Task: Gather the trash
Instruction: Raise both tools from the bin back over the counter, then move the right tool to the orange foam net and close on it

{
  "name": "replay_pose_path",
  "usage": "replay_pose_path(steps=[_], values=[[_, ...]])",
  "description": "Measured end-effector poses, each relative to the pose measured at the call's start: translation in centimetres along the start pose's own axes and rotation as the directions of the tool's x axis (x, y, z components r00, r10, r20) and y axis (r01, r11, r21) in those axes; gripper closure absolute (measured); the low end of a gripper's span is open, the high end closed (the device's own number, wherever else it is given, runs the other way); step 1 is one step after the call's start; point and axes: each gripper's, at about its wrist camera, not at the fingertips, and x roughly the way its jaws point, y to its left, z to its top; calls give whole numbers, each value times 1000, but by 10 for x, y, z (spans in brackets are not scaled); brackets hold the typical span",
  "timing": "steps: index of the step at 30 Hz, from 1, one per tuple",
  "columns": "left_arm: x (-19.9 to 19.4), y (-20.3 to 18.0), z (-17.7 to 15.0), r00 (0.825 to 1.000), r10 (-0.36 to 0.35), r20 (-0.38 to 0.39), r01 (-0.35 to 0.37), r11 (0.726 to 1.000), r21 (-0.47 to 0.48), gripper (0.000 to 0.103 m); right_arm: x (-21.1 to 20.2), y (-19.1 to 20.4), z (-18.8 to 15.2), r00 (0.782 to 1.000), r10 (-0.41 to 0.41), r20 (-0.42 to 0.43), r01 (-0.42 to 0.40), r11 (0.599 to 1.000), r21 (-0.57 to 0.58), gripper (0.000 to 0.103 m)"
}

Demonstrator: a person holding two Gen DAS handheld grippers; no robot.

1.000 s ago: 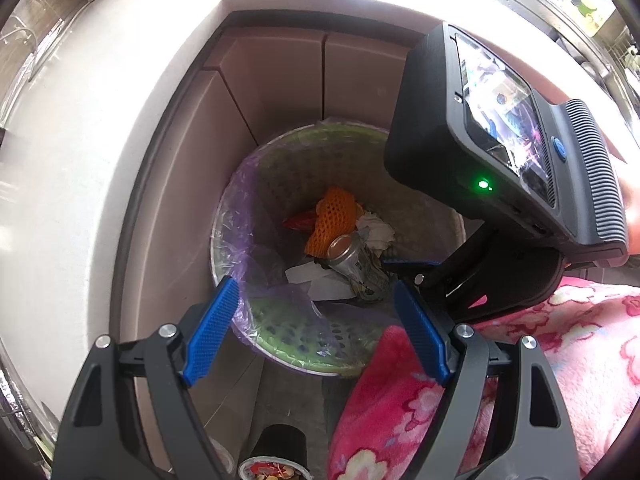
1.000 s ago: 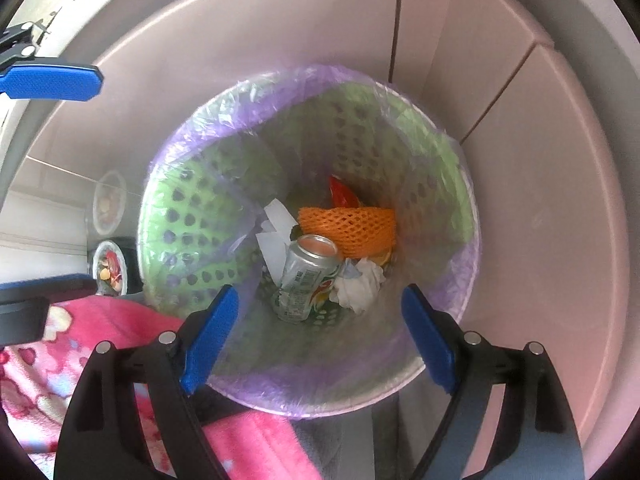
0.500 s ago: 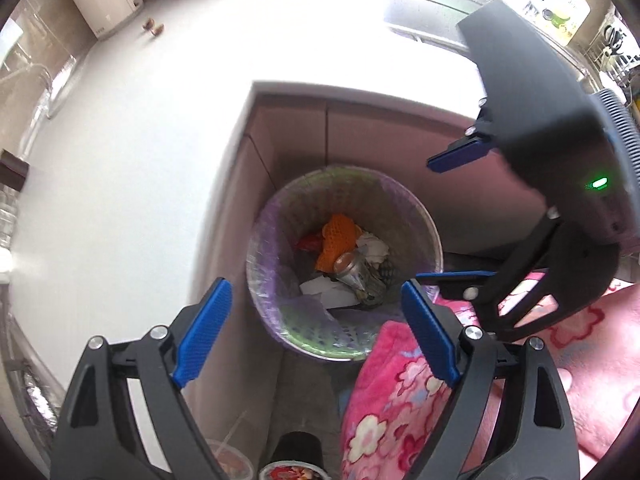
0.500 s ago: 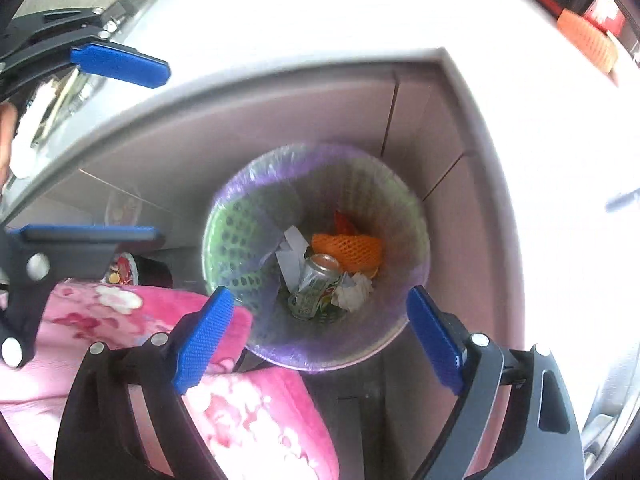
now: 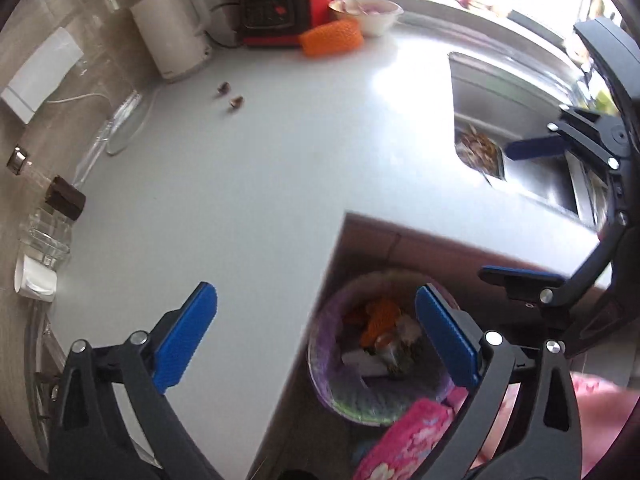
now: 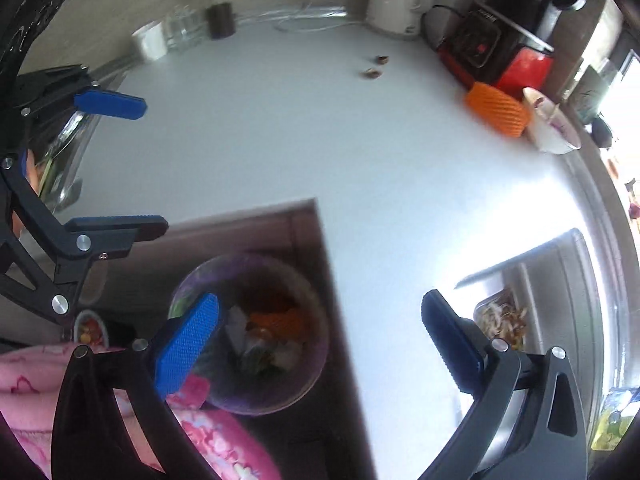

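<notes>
A green trash basket (image 5: pixel 352 402) lined with a purple bag stands on the floor in the counter's inner corner. It holds an orange foam net, a can and crumpled paper. It also shows in the right wrist view (image 6: pixel 312 368). My left gripper (image 5: pixel 316 338) is open and empty, high above the counter edge. My right gripper (image 6: pixel 320 340) is open and empty too; it shows in the left wrist view (image 5: pixel 528 212). Two small brown scraps (image 5: pixel 230 94) lie on the white counter (image 5: pixel 260 168), also in the right wrist view (image 6: pixel 376 66). An orange foam net (image 5: pixel 332 38) lies at the back, also in the right wrist view (image 6: pixel 496 108).
A white kettle (image 5: pixel 172 24), a black-and-red appliance (image 5: pixel 280 4) and a white bowl (image 5: pixel 366 12) stand along the back. Jars and glasses (image 5: pixel 52 216) line the left wall. A steel sink (image 5: pixel 520 132) with a tray of food scraps (image 5: pixel 478 150) lies right. Pink floral clothing (image 5: pixel 404 436) is near the basket.
Both grippers have risen up and away from the trash basket. The countertop, the sink and the appliances have come into view. Both stay open and empty.
</notes>
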Motion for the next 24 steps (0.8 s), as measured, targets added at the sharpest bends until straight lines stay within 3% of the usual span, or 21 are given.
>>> replay_pose_path(steps=[9,19,24], values=[[12,26,57,995,85,42,-81,992,-97,8,8,-43,37,997,-58,44,55,997,57,2],[52,54,107,996,90,28,-83,975,-206,8,26,-90,80,993,-88,76,77,988,136,2],[76,71,130,997,61,39,-48,961,-273,8,41,-113,103,992,-94,89,77,980,182,2]])
